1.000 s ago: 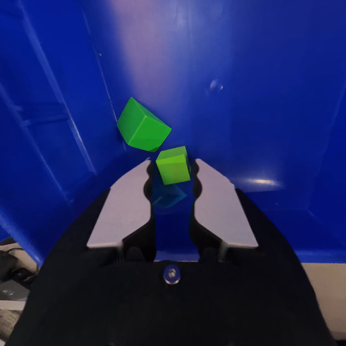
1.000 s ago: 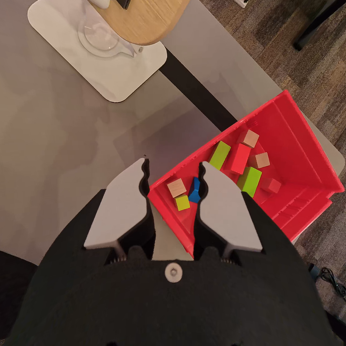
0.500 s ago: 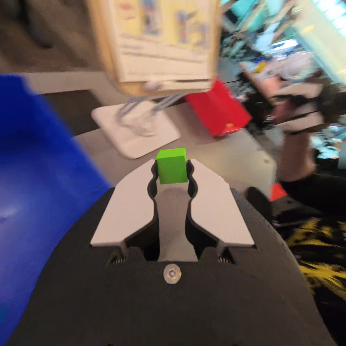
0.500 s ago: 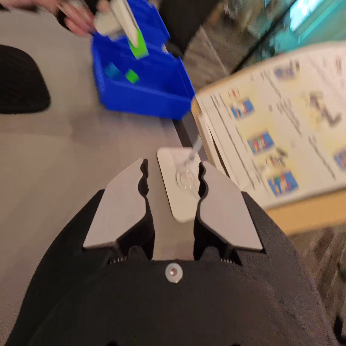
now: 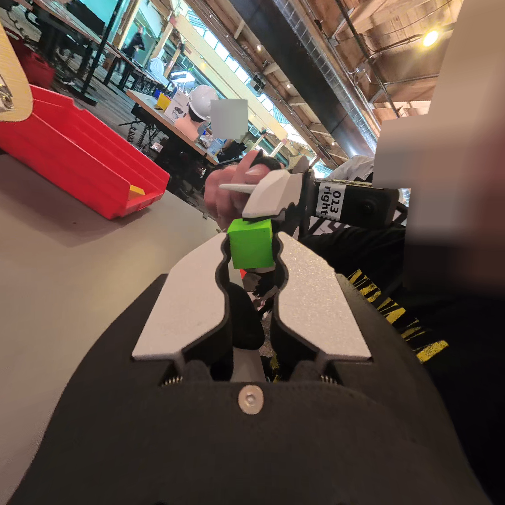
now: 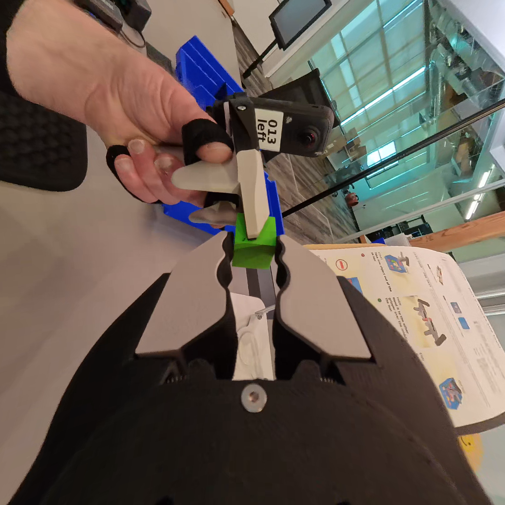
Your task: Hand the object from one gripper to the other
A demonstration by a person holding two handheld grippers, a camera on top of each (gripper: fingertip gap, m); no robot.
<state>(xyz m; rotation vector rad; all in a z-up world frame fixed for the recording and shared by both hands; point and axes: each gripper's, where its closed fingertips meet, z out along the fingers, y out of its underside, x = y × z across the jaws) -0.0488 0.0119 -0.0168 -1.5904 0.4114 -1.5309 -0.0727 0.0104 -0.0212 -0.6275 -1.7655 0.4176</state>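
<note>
Both views are bright and mostly sharp near the centre, with strong wide-angle bending toward the edges, where straight beams and window frames curve. In the left wrist view a ceiling lamp [image 5: 431,38] flares yellow at upper right and skylights [image 5: 224,58] blow out to white; the grey table [image 5: 54,273] is evenly lit with a soft shadow under the red bin [image 5: 68,161]. The far hall is slightly soft. In the right wrist view cool daylight enters through the glass wall [image 6: 396,95]; the hand [image 6: 109,109] is well lit, and the printed board [image 6: 410,328] smears toward the right edge.
</note>
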